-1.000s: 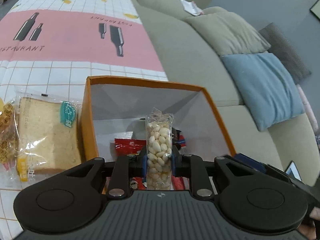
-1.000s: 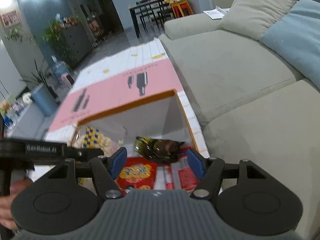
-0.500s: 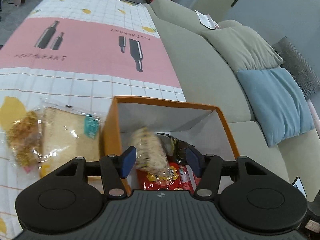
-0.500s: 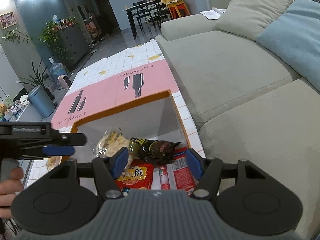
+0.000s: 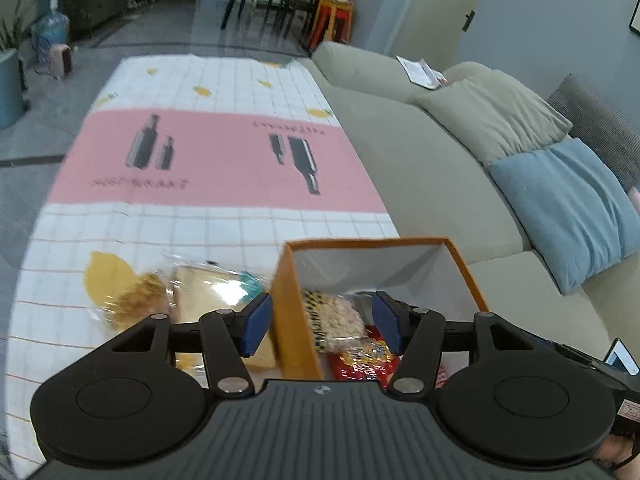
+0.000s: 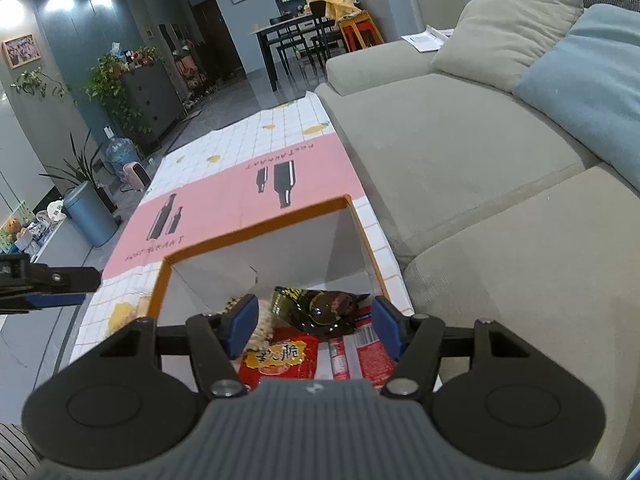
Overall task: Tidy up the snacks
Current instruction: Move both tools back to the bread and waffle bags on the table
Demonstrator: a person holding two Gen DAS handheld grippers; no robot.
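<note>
An orange box (image 5: pixel 294 312) with white inner walls stands on the tablecloth by the sofa. Inside it lie a clear packet of peanuts (image 5: pixel 338 320), a red snack packet (image 6: pixel 280 360), a dark packet (image 6: pixel 320 308) and a red-and-white one (image 6: pixel 372 356). My left gripper (image 5: pixel 322 326) hovers open above the box's left wall, with the peanut packet lying loose below it. My right gripper (image 6: pixel 313 324) also stands open over the box, holding nothing. Left of the box lie a wrapped bread slice (image 5: pixel 216 292) and a packet of golden fried snack (image 5: pixel 136 300).
The pink-and-white checked tablecloth (image 5: pixel 216 160) stretches away behind the box. A beige sofa (image 6: pixel 460 152) with beige and blue cushions (image 5: pixel 568 208) runs along the right. The left gripper's finger (image 6: pixel 52 286) shows at the left edge of the right wrist view.
My left gripper let go of the peanut packet, which dropped into the box and tipped over. The left gripper then rose and drew back. My right gripper stayed almost still.
</note>
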